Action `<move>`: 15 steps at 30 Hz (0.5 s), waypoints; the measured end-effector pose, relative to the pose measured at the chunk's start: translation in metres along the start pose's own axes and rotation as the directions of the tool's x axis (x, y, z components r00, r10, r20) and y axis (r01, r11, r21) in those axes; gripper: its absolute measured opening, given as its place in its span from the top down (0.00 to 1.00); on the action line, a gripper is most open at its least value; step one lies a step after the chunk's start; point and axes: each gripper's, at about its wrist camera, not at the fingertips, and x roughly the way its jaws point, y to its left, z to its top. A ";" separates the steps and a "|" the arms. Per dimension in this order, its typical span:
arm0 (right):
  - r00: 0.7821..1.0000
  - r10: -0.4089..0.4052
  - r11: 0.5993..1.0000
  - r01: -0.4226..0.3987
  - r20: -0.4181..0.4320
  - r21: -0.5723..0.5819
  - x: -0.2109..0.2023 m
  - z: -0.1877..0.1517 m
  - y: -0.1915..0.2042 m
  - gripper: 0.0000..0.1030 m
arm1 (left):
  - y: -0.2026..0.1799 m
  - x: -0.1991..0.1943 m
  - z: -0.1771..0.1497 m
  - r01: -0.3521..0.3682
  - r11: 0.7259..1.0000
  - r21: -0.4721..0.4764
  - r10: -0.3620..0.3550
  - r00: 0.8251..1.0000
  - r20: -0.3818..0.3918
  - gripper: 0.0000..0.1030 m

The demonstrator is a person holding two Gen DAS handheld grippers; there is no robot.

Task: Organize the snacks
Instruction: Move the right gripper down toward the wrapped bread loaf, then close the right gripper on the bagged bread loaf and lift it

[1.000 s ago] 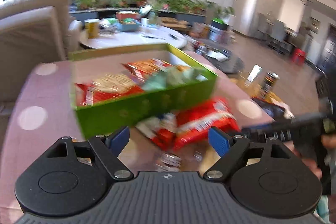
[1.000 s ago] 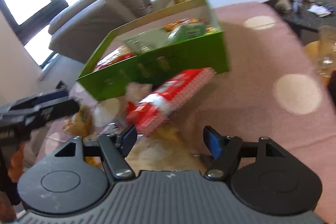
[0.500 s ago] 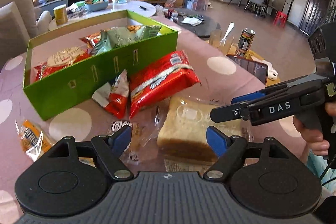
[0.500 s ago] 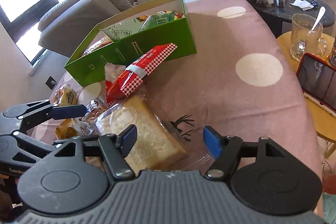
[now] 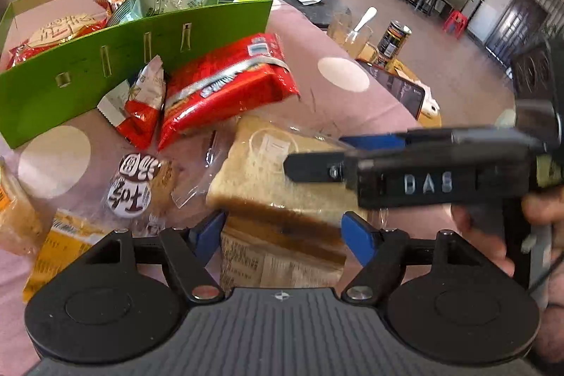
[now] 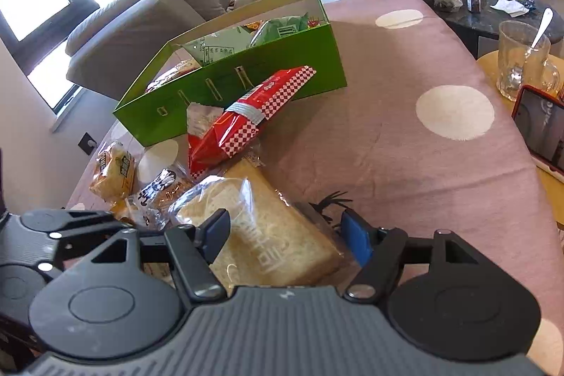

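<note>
left gripper (image 5: 283, 236): jaws spread astride bread (image 5: 278, 178) | right gripper (image 6: 287, 233): jaws spread astride bread | box (image 5: 105, 66) beyond bread

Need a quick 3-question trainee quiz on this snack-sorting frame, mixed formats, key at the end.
1. True or false: both grippers are open around the bagged bread loaf.
2. Multiple choice: the big red snack pack is A) inside the green box, B) outside it, leaning against its front wall, C) held by the right gripper.
3. Fill in: the glass mug at the table's edge holds a ____.

Key: 1 true, the left gripper and the right gripper each straddle the loaf with fingers apart; 2 B; 3 spoon.
</note>
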 end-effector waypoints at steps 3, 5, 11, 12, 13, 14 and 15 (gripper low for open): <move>1.000 0.000 1.000 0.000 -0.002 0.006 0.001 0.001 0.000 0.32 | 0.001 0.000 0.006 -0.022 1.000 -0.016 0.022 1.000 0.020 0.32; 1.000 0.008 1.000 -0.008 -0.004 0.012 0.000 0.002 -0.002 0.34 | -0.002 0.001 0.007 -0.039 0.999 -0.003 0.039 0.999 0.029 0.33; 1.000 0.012 1.000 -0.012 -0.014 0.003 -0.007 0.001 -0.003 0.48 | -0.014 -0.002 0.004 -0.067 0.994 0.084 0.062 0.997 0.053 0.45; 1.000 0.015 1.000 -0.015 -0.018 -0.001 -0.009 0.001 -0.002 0.49 | -0.016 -0.001 0.005 -0.069 0.993 0.097 0.063 0.996 0.056 0.46; 1.000 0.016 1.000 -0.016 -0.022 -0.009 -0.010 0.001 -0.001 0.49 | -0.018 -0.002 0.005 -0.073 0.992 0.106 0.067 0.996 0.058 0.47; 1.000 0.017 1.000 -0.018 -0.026 -0.016 -0.011 0.001 -0.001 0.49 | -0.018 -0.001 0.006 -0.076 0.991 0.109 0.070 0.996 0.060 0.48; 0.999 0.019 1.000 -0.019 -0.030 -0.018 -0.009 0.002 -0.001 0.49 | -0.018 0.001 0.007 -0.079 0.991 0.104 0.073 0.995 0.063 0.48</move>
